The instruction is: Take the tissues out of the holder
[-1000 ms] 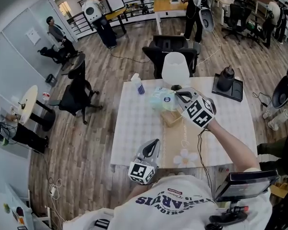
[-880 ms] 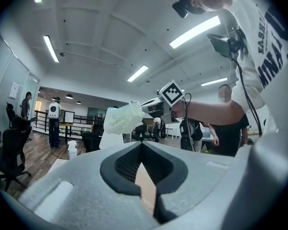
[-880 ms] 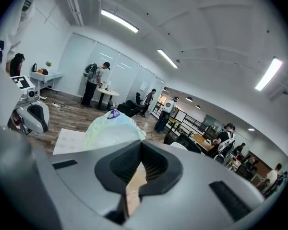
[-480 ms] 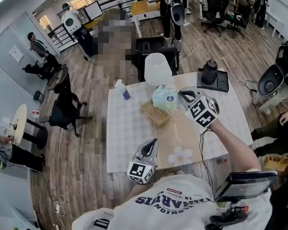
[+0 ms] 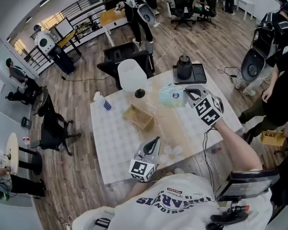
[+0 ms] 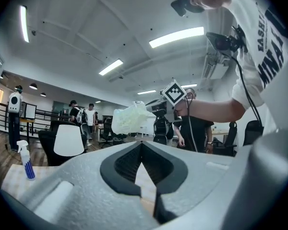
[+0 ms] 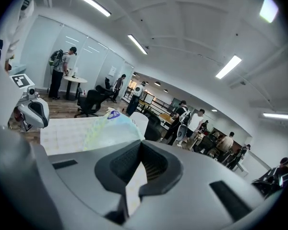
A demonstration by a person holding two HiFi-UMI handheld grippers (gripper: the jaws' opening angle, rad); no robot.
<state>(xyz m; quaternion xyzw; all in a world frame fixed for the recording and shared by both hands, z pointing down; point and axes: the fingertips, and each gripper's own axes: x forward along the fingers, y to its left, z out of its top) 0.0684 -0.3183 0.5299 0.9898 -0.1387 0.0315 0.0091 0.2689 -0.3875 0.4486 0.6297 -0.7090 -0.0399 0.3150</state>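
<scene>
A pale blue-green tissue pack [image 5: 171, 95] hangs in the air over the table's far right part, and my right gripper [image 5: 186, 94] is shut on its edge. In the right gripper view the pack [image 7: 109, 127] sticks out past the closed jaws of that gripper [image 7: 141, 146]. The empty wooden holder [image 5: 139, 117] stands on the beige runner, left of the pack and apart from it. Near the table's front edge my left gripper [image 5: 152, 148] stays shut on nothing. From the left gripper view the lifted pack [image 6: 129, 119] shows beyond its jaws.
At the table's far edge stands a white lamp [image 5: 132, 75], with a spray bottle [image 5: 106, 104] to its left. A black bottle on a black tray [image 5: 185, 71] sits at the far right corner. White flower-shaped pieces [image 5: 173, 151] lie near the front. Chairs and people surround the white table [image 5: 110, 138].
My right gripper has carried the tissue pack from over the holder off to the right. The left gripper has stayed by the front edge.
</scene>
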